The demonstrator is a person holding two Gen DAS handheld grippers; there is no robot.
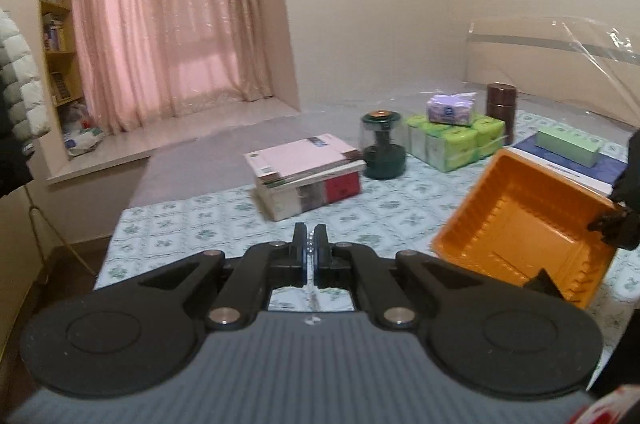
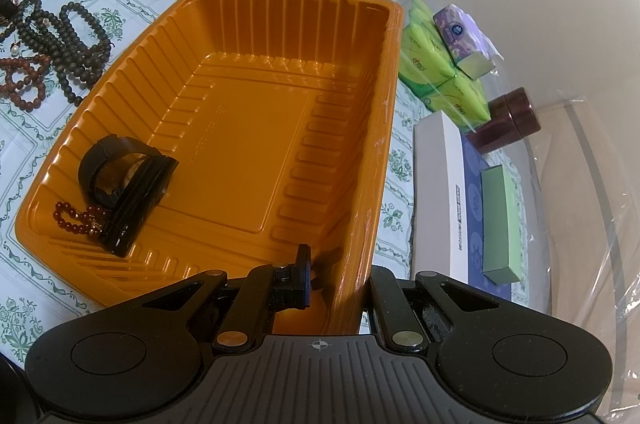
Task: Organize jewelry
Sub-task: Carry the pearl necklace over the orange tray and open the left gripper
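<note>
The left gripper [image 1: 310,248] hovers above the floral-patterned tablecloth [image 1: 200,224], its jaws drawn narrow around a small string of clear shiny beads [image 1: 309,247] pinched between the pads. To its right the ribbed orange plastic tray [image 1: 516,220] is tilted up off the cloth.

The right gripper [image 2: 336,272] clamps the near right wall of that tray [image 2: 248,128], one finger [image 2: 302,276] inside and the other hidden outside the rim. Inside the tray, at its near left corner, lie a black strap-like band with a dark clasp [image 2: 124,184] and, touching it, a dark red bead bracelet [image 2: 76,220]. On the cloth just left of the tray sits a pile of dark brown bead strands [image 2: 60,40] together with a reddish-brown bead strand [image 2: 24,80].

Farther off are a stack of books [image 1: 304,176], a dark green lamp with a clear shade [image 1: 382,144], green tissue packs [image 1: 452,140], and a brown cylindrical canister [image 1: 502,108].
</note>
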